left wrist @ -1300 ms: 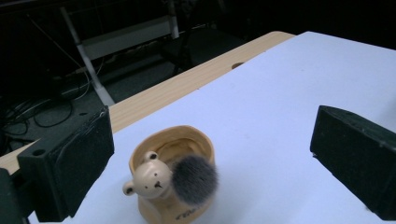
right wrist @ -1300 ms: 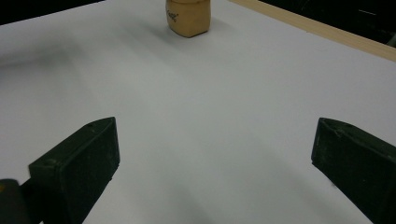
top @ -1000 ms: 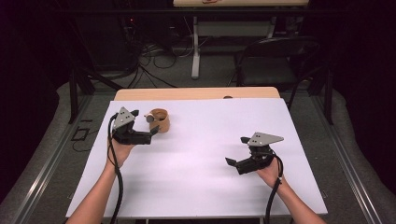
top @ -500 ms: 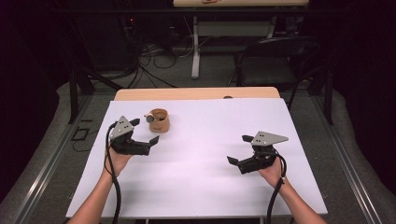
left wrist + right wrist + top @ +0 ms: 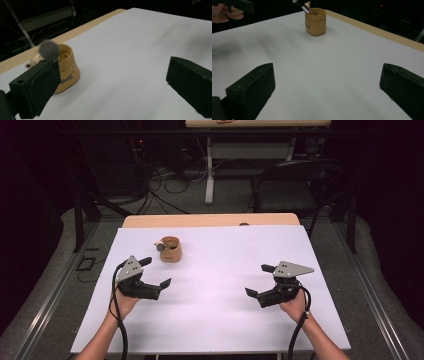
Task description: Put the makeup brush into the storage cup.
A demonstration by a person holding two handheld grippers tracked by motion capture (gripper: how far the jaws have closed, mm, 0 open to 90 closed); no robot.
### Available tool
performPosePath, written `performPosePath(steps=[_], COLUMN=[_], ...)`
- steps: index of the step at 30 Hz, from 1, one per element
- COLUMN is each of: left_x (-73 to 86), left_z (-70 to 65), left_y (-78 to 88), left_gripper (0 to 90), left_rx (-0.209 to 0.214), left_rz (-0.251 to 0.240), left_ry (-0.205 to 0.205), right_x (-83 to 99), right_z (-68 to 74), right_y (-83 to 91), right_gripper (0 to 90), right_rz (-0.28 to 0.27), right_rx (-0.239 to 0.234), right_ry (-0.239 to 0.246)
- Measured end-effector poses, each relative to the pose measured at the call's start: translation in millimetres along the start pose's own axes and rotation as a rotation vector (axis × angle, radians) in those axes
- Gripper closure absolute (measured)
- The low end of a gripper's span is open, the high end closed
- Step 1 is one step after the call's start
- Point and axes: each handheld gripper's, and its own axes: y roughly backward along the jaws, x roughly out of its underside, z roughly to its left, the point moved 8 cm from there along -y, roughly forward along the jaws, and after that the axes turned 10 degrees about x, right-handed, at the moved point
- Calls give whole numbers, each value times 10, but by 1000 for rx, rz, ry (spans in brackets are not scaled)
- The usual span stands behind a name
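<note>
Jaws wide apart on both sides, nothing between them. Left gripper [image 5: 152, 272] held low over the white table [image 5: 215, 320] on its near left, pointing right and a little away, grey plate tilted on top, cable trailing back along the forearm. Left hand [image 5: 124, 301] wrapped under the body from below. Right gripper [image 5: 260, 280] held over the near right, pointing left toward the middle, also gaping; right hand [image 5: 295, 304] cupped beneath it, cable looping down past the wrist. Well apart from each other, a broad stretch of bare white between. Up ahead, a small tan pot [image 5: 170, 249] standing upright on the far left part of the table, just beyond the left gripper and clear of it. Soft-looking sides, dark lettering on the front [image 5: 67, 77], too small to read. Resting in its mouth, a brush with a fluffy grey head [image 5: 49, 48]; seen from the right gripper, a thin handle [image 5: 305, 7] slanting out of the pot [image 5: 315, 21]. Past the white sheet, a strip of wooden table edge [image 5: 210, 220]. Farther back, a dark chair [image 5: 292, 182], tangled cables on the floor [image 5: 165, 180], a table leg.
</note>
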Motion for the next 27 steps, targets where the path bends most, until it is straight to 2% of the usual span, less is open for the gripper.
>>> performPosePath(steps=[6, 9, 15, 22, 24, 27], left_x=[40, 55, 95, 162, 185, 229], left_z=[-58, -90, -137, -205, -219, -237], left_y=[40, 59, 131, 193, 215, 249], left_gripper=[0, 0, 0, 0, 0, 0], left_rx=[14, 36, 40, 79, 93, 99], left_rz=[0, -12, -29, -33, -36, -22], left_ry=[-10, -2, -20, -33, -25, -31], right_x=[-1, 27, 104, 179, 218, 266], right_z=[12, 14, 27, 32, 35, 28], right_y=[85, 158, 273, 374, 408, 469], right_gripper=[0, 0, 0, 0, 0, 0], right_rz=[-13, -15, -17, -5, 11, 19], right_rx=[-4, -2, 11, 17, 21, 34], right_ry=[-2, -5, -6, -6, 2, 5])
